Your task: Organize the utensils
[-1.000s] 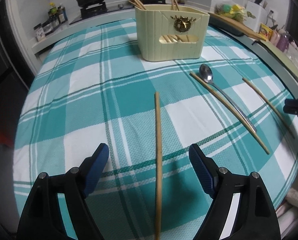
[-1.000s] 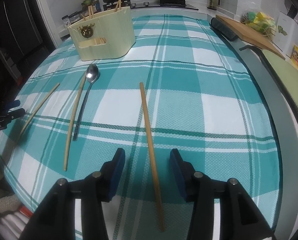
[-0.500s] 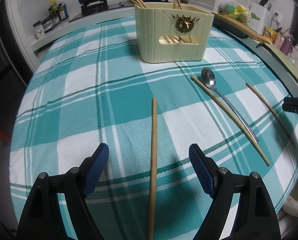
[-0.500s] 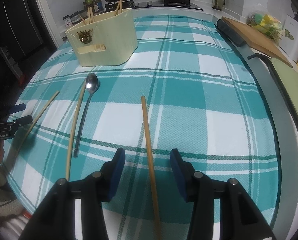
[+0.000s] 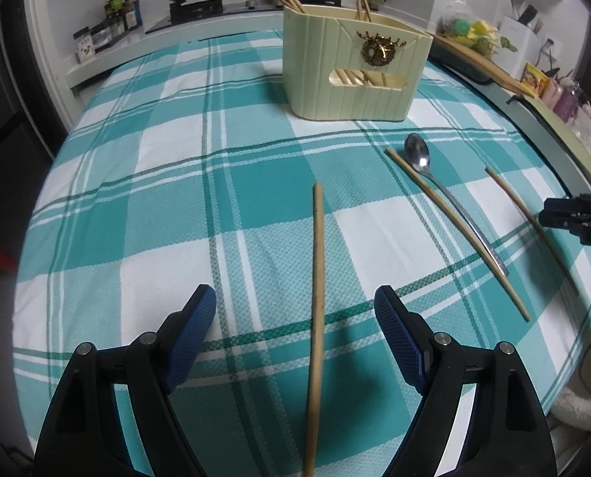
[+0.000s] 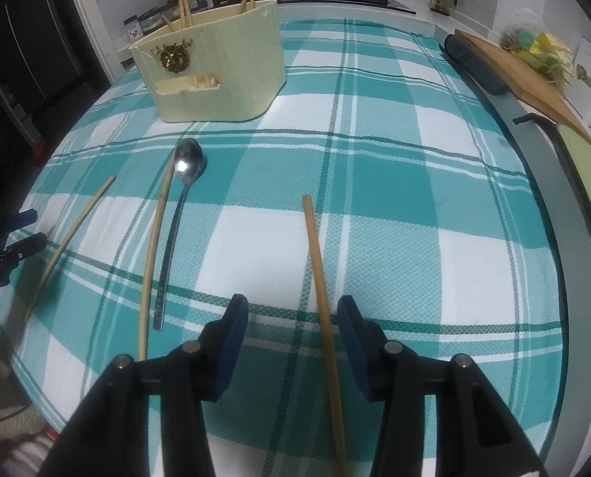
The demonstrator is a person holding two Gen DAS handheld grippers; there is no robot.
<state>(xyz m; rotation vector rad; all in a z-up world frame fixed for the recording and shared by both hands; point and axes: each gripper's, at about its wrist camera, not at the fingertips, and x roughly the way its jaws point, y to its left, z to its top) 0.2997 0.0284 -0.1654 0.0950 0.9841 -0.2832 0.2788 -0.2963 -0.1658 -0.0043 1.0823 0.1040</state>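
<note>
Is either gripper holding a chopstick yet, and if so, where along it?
Neither. The left gripper and right gripper each stand open over a chopstick lying on the tablecloth, pads clear of it.

Both wrist cameras are looking steeply down, close over the checked counter. Left view is facing from the counter's left side, right view from its right. Both are sharing the cream holder and spoon.

A home kitchen: gas stove with pots, plaid-clothed table.
</note>
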